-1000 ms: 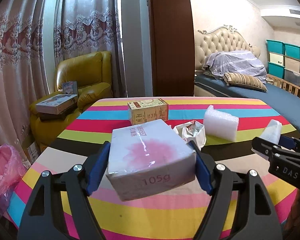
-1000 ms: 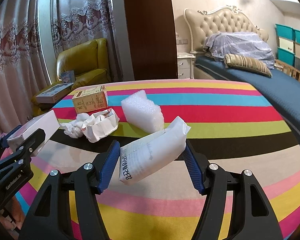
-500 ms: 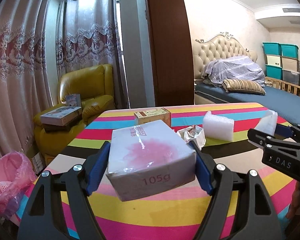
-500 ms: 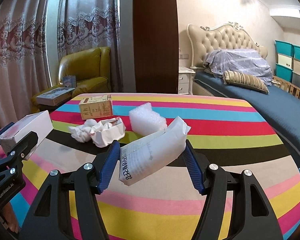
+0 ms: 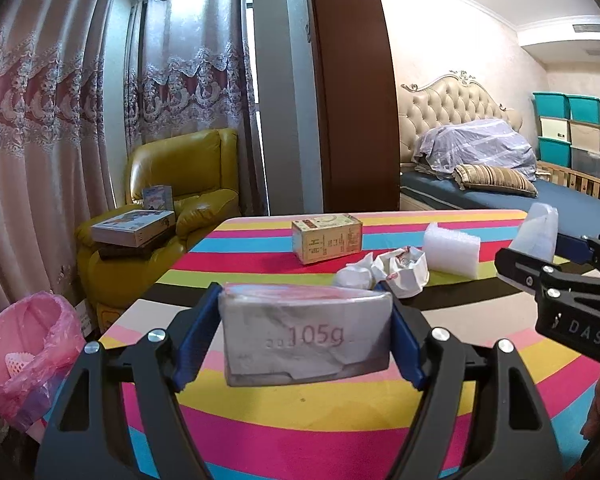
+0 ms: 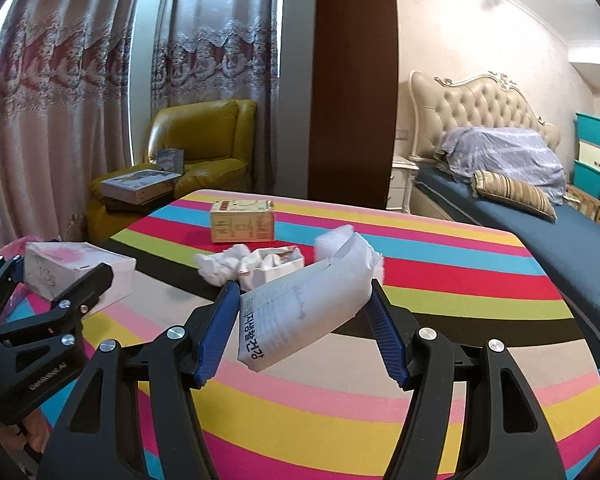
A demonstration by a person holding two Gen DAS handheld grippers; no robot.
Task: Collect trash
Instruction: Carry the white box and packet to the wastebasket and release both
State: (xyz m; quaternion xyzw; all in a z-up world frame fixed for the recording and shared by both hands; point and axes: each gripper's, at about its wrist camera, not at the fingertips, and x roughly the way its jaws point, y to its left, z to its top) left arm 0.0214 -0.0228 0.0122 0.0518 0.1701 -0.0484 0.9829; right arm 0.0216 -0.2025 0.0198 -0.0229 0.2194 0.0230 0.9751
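Above the striped table (image 5: 300,420), the left gripper (image 5: 306,340) clamps a white box (image 5: 306,340) and the right gripper (image 6: 304,320) clamps a white packet (image 6: 304,304), with the pink-lined bin (image 5: 24,344) on the floor off the table's left edge, nearer the left gripper.

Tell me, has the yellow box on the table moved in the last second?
No. The yellow box lies on the same red and blue stripes of the tablecloth, beside the crumpled paper; only the cameras shifted.
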